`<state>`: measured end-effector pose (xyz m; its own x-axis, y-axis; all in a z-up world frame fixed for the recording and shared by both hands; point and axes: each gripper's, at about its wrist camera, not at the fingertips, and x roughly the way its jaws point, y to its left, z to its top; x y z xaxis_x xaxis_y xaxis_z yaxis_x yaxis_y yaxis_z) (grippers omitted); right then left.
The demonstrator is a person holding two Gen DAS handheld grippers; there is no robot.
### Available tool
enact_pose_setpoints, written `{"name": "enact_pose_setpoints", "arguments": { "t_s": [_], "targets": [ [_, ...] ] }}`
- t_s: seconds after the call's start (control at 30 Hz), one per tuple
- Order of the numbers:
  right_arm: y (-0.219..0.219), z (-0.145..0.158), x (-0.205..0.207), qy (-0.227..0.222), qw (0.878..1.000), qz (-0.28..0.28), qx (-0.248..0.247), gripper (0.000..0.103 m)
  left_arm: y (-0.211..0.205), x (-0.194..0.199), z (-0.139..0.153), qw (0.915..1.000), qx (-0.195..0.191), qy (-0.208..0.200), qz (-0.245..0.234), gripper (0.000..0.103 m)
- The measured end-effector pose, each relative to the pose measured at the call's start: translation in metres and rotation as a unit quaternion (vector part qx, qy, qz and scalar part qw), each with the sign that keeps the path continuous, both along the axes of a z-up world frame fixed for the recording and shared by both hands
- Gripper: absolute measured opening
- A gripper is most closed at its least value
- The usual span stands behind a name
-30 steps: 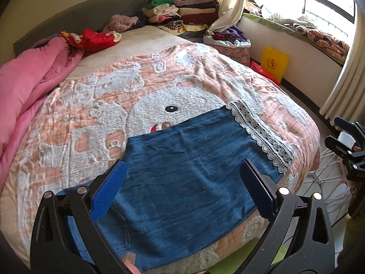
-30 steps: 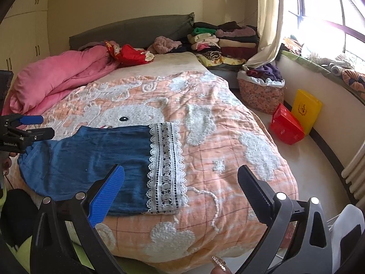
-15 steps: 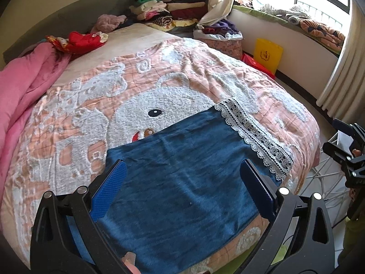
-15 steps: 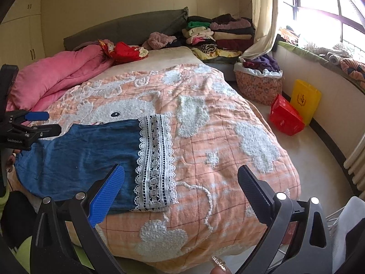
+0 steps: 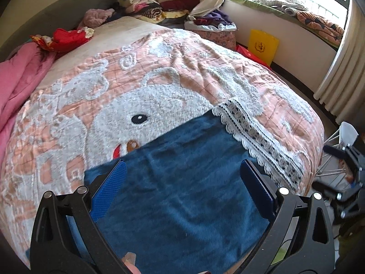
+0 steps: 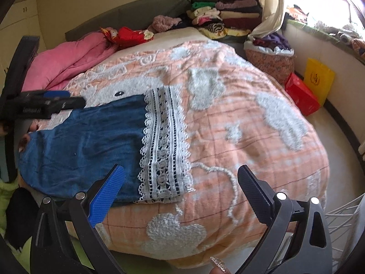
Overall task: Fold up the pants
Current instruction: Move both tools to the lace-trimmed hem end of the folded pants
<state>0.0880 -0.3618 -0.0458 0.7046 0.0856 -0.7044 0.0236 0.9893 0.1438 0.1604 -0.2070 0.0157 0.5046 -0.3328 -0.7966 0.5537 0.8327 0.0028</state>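
The blue denim pants lie flat on the bed's near edge, with a white lace hem at their right end. My left gripper is open and empty, hovering over the waist half of the pants. In the right wrist view the pants lie at the left and the lace hem in the middle. My right gripper is open and empty, just above the lace hem's near corner. The left gripper also shows at the far left of the right wrist view.
The bed carries an orange quilt with white animal shapes. A pink duvet lies at the left. Folded clothes are stacked at the head. A laundry basket, a red box and a yellow bag stand on the floor at the right.
Both grippers have moved forward and down, closer to the pants. The left one is now over the denim, the right one near the lace hem. Both stay open.
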Motion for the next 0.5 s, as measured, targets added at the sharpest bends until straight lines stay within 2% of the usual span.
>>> {"name": "enact_pose_setpoints", "arguments": {
  "t_s": [0.13,0.5],
  "targets": [
    [0.001,-0.011,0.006,0.016,0.999,0.01,0.033,0.098,-0.013,0.018,-0.003,0.9999,-0.004,0.0,-0.013,0.093],
    [0.005,-0.031,0.016,0.041,0.995,0.021,0.087,0.098,-0.049,0.056,-0.021,0.9977,-0.007,0.02,-0.064,0.093]
  ]
}}
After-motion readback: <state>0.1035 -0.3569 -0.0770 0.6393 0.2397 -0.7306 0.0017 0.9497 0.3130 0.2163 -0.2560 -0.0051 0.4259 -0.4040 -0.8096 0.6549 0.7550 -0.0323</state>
